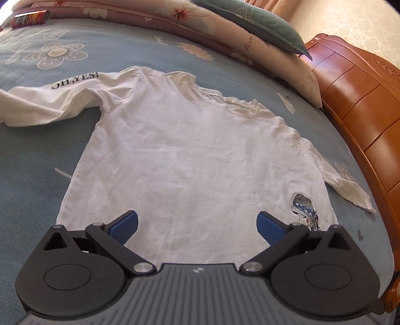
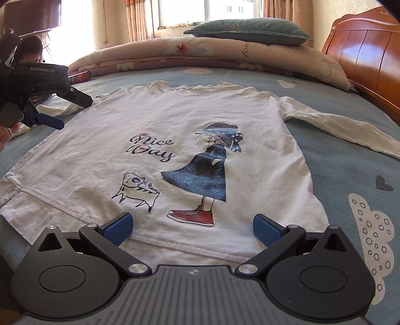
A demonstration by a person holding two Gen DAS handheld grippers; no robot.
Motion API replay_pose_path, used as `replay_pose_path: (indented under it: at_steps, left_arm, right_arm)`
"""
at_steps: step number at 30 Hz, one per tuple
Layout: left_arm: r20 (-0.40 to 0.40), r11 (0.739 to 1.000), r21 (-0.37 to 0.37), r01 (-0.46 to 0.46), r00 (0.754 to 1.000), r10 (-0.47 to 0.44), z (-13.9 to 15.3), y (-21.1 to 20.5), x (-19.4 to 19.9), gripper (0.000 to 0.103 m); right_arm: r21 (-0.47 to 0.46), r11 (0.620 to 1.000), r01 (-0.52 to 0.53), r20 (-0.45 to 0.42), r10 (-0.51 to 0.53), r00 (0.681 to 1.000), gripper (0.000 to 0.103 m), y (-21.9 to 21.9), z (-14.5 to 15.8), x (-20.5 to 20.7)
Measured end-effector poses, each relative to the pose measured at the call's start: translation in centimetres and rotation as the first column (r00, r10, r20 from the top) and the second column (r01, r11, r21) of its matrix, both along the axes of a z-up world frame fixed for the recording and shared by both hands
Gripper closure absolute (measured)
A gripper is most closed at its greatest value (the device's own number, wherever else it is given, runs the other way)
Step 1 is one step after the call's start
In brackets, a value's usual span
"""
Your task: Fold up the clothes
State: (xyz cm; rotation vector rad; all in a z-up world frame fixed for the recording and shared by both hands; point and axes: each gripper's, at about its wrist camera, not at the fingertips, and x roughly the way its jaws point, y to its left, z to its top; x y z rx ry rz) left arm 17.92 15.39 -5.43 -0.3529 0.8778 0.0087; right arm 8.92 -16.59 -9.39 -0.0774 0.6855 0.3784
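Shirt, white with long sleeves, lies spread flat on the bed, printed side up. The print shows the words "Nice Day", a cat and a figure in a blue dress with red shoes. One sleeve extends toward the wooden headboard; the other sleeve, marked "OH,YES!", lies bent on the opposite side. The right gripper hangs over the hem with its jaws apart, holding nothing. The left gripper hangs over the shirt's side edge, jaws likewise apart and empty; a hand grips it in the right wrist view. A folded floral quilt lies along the far edge of the bed, with a green pillow on top. A red cylindrical can rests near the quilt.
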Motion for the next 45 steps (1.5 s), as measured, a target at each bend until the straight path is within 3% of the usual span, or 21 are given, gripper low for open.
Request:
replay_pose_path:
  at_steps: [2,3,13,17,20,23,24,27,33,35,37,41,43,45]
  left_arm:
    - [-0.034,0.999,-0.015,-0.042,0.999,0.042,-1.1,1.3,1.4,0.003]
    - [-0.019,0.999,0.012,-0.046,0.999,0.046,-1.3,1.7,0.9,0.003]
    - [0.059,0.994,0.067,0.082,0.995,-0.086,0.2,-2.4,0.1,0.002]
    - [0.01,0.978,0.159,0.138,0.99,-0.141,-1.4,-4.6,0.2,0.002]
    - [0.047,0.965,0.211,0.157,0.984,-0.17,-2.3,-5.2,-0.9,0.002]
    - [0.092,0.955,0.24,0.177,0.975,-0.204,-2.7,-5.3,-2.1,0.001]
    - [0.099,0.949,0.252,0.187,0.971,-0.218,-2.8,-5.3,-2.2,0.001]
    - [0.099,0.934,0.279,0.225,0.96,-0.261,-2.8,-5.3,-2.2,0.001]
    - [0.14,0.948,0.209,0.239,0.953,-0.271,-2.8,-4.0,-2.7,0.001]
    - [0.142,0.95,0.206,0.235,0.953,-0.267,-2.8,-4.0,-2.8,0.001]
    - [0.141,0.949,0.214,0.233,0.953,-0.266,-2.8,-4.2,-2.9,0.001]
    - [0.141,0.946,0.228,0.232,0.953,-0.268,-2.9,-4.3,-3.0,0.001]
    - [0.145,0.949,0.22,0.227,0.954,-0.262,-2.9,-4.2,-3.0,0.001]
    - [0.148,0.954,0.205,0.218,0.957,-0.251,-2.8,-4.0,-3.0,0.001]
  right_arm:
    - [0.0,1.0,0.003,0.004,-0.003,1.0,0.0,0.0,-0.1,0.1]
    - [0.002,1.0,0.002,0.004,-0.002,1.0,0.0,0.0,-0.1,0.1]
    - [0.015,1.0,-0.001,0.056,0.0,0.998,0.0,-0.2,-0.5,-0.6]
    - [0.015,1.0,-0.001,0.079,0.0,0.997,0.0,-0.5,-0.1,-0.9]
    - [0.085,0.995,0.044,0.127,-0.054,0.99,0.0,-1.8,1.5,-1.0]
    - [0.221,0.97,0.105,0.062,-0.122,0.991,0.0,-3.6,2.4,0.6]
    - [0.258,0.958,0.127,-0.008,-0.13,0.992,0.0,-4.1,2.1,1.6]
    - [0.272,0.94,0.208,-0.051,-0.202,0.978,0.0,-5.8,2.1,1.9]
    - [0.281,0.888,0.365,-0.114,-0.347,0.931,0.0,-9.1,2.1,2.2]
    - [0.37,0.872,0.321,-0.11,-0.302,0.947,0.0,-8.9,3.0,2.7]
    - [0.397,0.878,0.267,-0.1,-0.248,0.964,0.0,-7.9,3.3,4.0]
    - [0.328,0.907,0.265,-0.185,-0.213,0.959,0.0,-6.2,1.3,6.8]
    - [0.276,0.909,0.313,-0.174,-0.273,0.946,0.001,-7.0,1.0,6.5]
    - [0.239,0.878,0.414,-0.166,-0.383,0.909,0.0,-8.3,1.4,5.4]
